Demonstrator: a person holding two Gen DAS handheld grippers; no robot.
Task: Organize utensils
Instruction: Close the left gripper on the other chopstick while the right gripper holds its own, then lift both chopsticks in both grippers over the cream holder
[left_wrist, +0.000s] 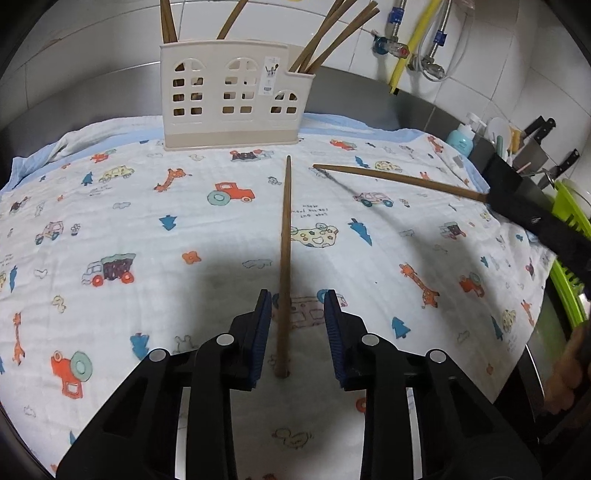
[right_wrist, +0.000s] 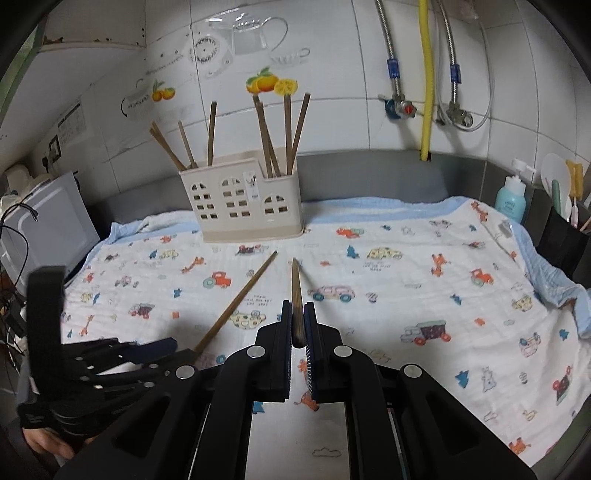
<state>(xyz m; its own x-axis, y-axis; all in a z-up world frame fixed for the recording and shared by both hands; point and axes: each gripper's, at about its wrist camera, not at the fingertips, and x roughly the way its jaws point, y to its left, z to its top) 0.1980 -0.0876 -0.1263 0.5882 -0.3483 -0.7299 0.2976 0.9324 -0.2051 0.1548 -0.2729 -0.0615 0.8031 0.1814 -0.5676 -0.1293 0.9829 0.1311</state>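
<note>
**Two chopsticks, one in each of our grippers' reach**

While our right gripper (right_wrist: 298, 314) clamps one wooden chopstick (right_wrist: 295, 291) between nearly closed jaws, our left gripper (left_wrist: 298, 308) stands wide apart around the second chopstick (left_wrist: 284, 258), which lies flat on the cartoon-print cloth (left_wrist: 147, 229). That second stick runs between the blue pads (left_wrist: 263, 332), closer to the left-hand one; we cannot tell whether it touches. The held chopstick points toward the cream utensil holder (right_wrist: 243, 203), its tip low over the cloth near the other stick's tip. The holder stands upright at the cloth's far edge by the tiled wall (right_wrist: 332, 74), with more chopsticks (right_wrist: 280, 136) standing in its compartments.
</note>
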